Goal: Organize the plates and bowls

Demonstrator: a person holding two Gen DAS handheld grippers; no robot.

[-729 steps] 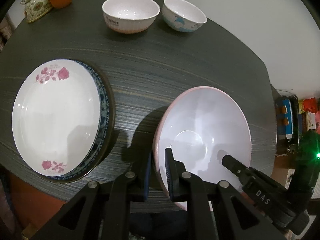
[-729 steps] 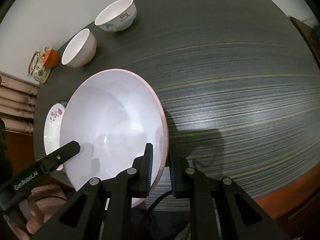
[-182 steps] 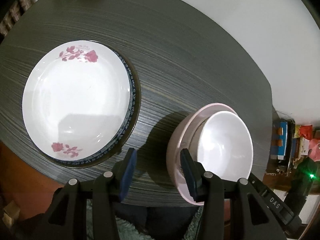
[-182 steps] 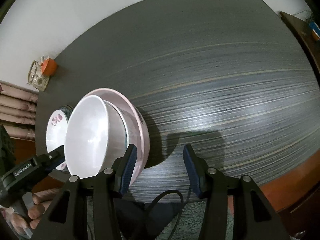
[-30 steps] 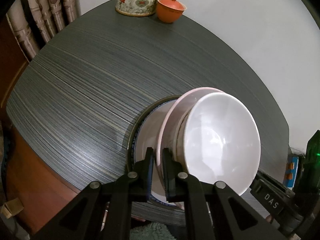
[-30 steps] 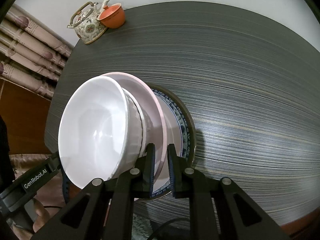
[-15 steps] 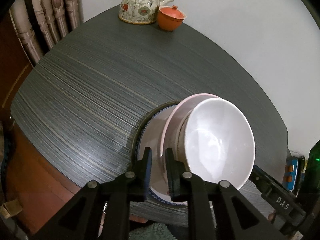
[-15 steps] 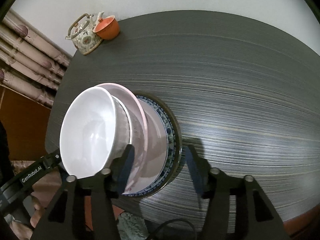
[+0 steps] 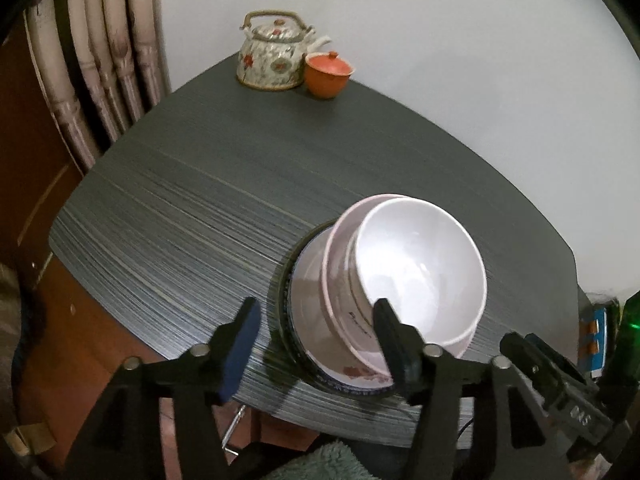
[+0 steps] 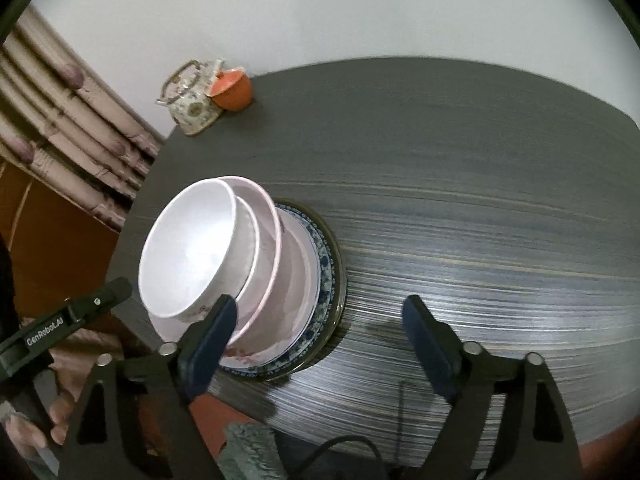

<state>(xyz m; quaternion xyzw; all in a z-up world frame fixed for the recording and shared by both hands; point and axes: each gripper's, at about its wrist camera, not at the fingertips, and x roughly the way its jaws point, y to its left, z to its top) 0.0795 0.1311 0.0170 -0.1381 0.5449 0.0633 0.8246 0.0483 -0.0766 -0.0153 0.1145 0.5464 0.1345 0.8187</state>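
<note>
- Both grippers' jaws have just been opening, releasing the pink bowl's rim they pinched a second ago.
- Left gripper (image 9: 316, 342): spread, gripping nothing.
- Right gripper (image 10: 318, 338): spread, gripping nothing.
- Nested bowls (image 9: 416, 276) rest on stacked plates (image 10: 316, 280) near the table (image 10: 460, 200) edge.

The left gripper (image 9: 316, 338) is a black plastic frame with triangular cut-outs and silver screw heads; its two fingers carry dark blue pads (image 9: 240, 344); the right gripper (image 10: 320, 344) is built alike, a thin black cable (image 10: 340, 444) curving beneath it; white lettering reads GenRobot.AI on the side of one and DAS on the other; a green light glows at the right edge of the left wrist view.
</note>
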